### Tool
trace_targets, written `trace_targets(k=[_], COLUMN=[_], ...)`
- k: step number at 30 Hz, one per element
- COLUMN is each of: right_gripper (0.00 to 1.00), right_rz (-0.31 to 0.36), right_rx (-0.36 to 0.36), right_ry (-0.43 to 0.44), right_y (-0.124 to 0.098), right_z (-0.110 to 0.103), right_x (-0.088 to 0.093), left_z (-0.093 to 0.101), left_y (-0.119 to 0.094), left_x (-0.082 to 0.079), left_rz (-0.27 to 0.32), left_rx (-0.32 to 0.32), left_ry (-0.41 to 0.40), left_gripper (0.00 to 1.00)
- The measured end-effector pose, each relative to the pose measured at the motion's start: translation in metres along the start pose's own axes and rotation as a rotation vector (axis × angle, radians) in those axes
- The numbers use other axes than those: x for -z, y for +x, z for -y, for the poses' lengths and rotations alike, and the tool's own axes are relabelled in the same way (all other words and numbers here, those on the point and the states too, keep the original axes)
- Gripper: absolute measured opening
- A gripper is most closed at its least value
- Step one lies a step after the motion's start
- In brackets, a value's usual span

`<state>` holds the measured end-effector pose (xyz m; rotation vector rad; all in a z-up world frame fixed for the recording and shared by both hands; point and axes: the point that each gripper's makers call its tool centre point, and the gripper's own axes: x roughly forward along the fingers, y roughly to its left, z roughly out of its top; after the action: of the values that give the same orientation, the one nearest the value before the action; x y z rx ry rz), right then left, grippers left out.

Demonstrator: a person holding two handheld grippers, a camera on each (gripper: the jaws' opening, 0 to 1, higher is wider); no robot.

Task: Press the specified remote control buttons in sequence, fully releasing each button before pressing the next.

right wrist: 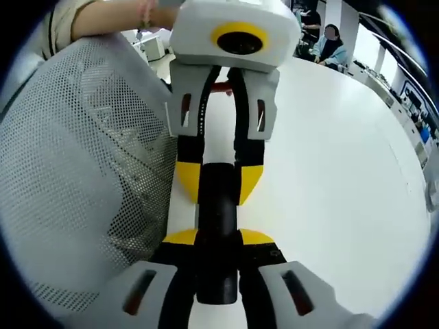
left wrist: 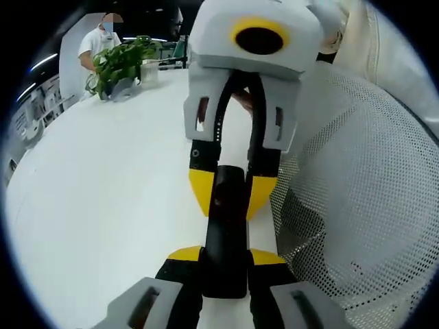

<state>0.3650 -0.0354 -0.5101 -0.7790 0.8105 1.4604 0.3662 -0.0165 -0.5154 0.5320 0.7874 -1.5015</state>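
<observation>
Remote [left wrist: 225, 233] between both grippers' fingers, above table [left wrist: 103, 205]; mesh chair back [left wrist: 363, 192] beside; plant [left wrist: 120, 65] at far edge.

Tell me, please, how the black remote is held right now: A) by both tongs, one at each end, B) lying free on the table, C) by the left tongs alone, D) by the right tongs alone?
A: the left tongs and the right tongs each clamp an end of the remote.

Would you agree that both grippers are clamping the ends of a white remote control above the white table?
Not quite: the remote control is black, not white, as the left gripper view shows. The left gripper and right gripper do clamp its ends above the white table.
</observation>
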Motion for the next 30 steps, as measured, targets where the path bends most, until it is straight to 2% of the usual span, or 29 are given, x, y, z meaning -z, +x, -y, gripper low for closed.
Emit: trace_targets(k=[4, 6, 8, 16, 30], right_gripper=[0.24, 0.25, 0.25, 0.25, 0.24], right_rz=[-0.001, -0.036, -0.039, -0.054, -0.055], right_rx=[0.006, 0.009, 0.01, 0.02, 0.045], right_ry=[-0.017, -0.037, -0.043, -0.016, 0.009], right_y=[0.0, 0.002, 0.003, -0.004, -0.013], right_z=[-0.001, -0.002, -0.002, -0.001, -0.001], right_x=[0.001, 0.008, 0.011, 0.029, 0.041], left_z=[0.0, 0.0, 0.0, 0.0, 0.001], left_y=[0.0, 0.0, 0.0, 0.0, 0.0], left_x=[0.0, 0.0, 0.0, 0.0, -0.001], left_rz=[0.0, 0.0, -0.001, 0.001, 0.005], left_rx=[0.0, 0.0, 0.0, 0.0, 0.0], left_ry=[-0.001, -0.001, 0.0, -0.001, -0.005], left_gripper=[0.24, 0.24, 0.24, 0.24, 0.24])
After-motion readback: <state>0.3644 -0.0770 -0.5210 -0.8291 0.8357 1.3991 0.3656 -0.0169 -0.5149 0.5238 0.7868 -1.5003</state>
